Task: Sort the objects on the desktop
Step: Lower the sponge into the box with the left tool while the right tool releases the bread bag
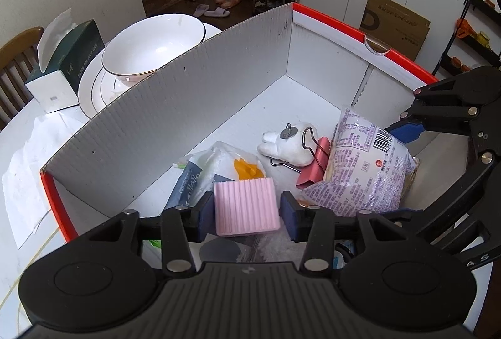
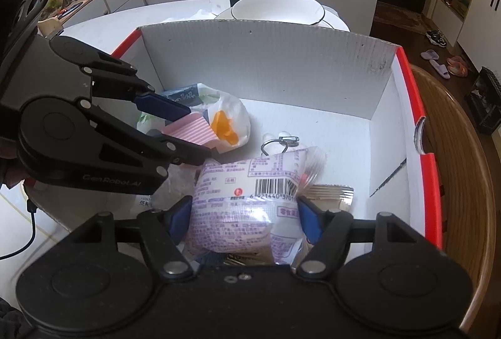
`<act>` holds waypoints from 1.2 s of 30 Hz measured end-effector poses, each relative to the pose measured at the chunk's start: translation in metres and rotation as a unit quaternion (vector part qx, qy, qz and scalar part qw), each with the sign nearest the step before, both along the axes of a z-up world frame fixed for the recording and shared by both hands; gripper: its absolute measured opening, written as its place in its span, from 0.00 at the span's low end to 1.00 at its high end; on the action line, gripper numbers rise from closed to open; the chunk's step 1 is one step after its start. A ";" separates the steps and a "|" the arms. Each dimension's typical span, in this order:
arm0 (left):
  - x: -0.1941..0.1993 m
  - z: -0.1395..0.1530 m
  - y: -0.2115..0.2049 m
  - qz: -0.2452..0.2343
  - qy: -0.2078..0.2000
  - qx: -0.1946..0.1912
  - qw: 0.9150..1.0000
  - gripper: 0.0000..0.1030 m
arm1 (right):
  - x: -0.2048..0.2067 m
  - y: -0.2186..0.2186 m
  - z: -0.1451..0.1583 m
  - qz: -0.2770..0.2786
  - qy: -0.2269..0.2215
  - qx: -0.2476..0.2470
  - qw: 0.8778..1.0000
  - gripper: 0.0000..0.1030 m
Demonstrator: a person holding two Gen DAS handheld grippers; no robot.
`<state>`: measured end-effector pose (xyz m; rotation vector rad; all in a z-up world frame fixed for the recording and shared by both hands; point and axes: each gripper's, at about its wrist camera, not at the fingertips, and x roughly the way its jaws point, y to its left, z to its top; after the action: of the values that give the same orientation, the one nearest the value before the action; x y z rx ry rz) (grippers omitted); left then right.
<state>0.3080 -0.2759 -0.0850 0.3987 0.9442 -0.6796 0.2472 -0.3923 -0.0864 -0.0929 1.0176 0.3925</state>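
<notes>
Inside the red-edged cardboard box [image 1: 194, 82] on the tabletop [image 1: 18, 151], the left tongs [image 1: 247, 210] bracket a pink ridged sponge [image 1: 245, 206], their pads just off its sides. The right tongs [image 2: 245, 213] stand apart around a purple-printed snack packet [image 2: 247, 201], which lies over other packets.

Sponge [image 1: 247, 207] left of snack pkt [image 1: 363, 163], in box [image 1: 194, 94].
</notes>
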 end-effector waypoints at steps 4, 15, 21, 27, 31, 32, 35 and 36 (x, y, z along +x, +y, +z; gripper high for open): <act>-0.004 0.004 0.004 0.001 -0.004 -0.012 1.000 0.60 | -0.004 -0.004 0.003 -0.003 -0.006 0.000 1.000 0.69; -0.017 0.018 0.014 0.017 -0.023 -0.030 0.999 0.65 | -0.019 -0.010 0.018 0.002 -0.034 0.006 0.999 0.71; -0.025 0.029 0.021 0.034 -0.038 -0.041 0.998 0.65 | -0.028 -0.012 0.033 0.004 -0.058 0.015 0.998 0.72; -0.036 0.041 0.029 0.046 -0.051 -0.054 0.996 0.65 | -0.037 -0.013 0.048 0.003 -0.084 0.031 0.996 0.73; -0.044 0.048 0.038 0.054 -0.060 -0.066 0.995 0.65 | -0.045 -0.013 0.057 0.002 -0.100 0.044 0.994 0.74; -0.047 0.049 0.040 0.057 -0.061 -0.068 0.994 0.65 | -0.047 -0.012 0.059 0.002 -0.104 0.047 0.993 0.74; -0.055 0.055 0.050 0.066 -0.066 -0.077 0.993 0.65 | -0.053 -0.008 0.064 -0.001 -0.113 0.053 0.992 0.74; -0.059 0.057 0.054 0.068 -0.068 -0.080 0.992 0.67 | -0.055 -0.006 0.066 -0.002 -0.116 0.055 0.992 0.74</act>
<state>0.2495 -0.2222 -0.0284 0.2323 0.7733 -0.5907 0.1923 -0.3981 -0.0204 -0.0351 0.7651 0.4227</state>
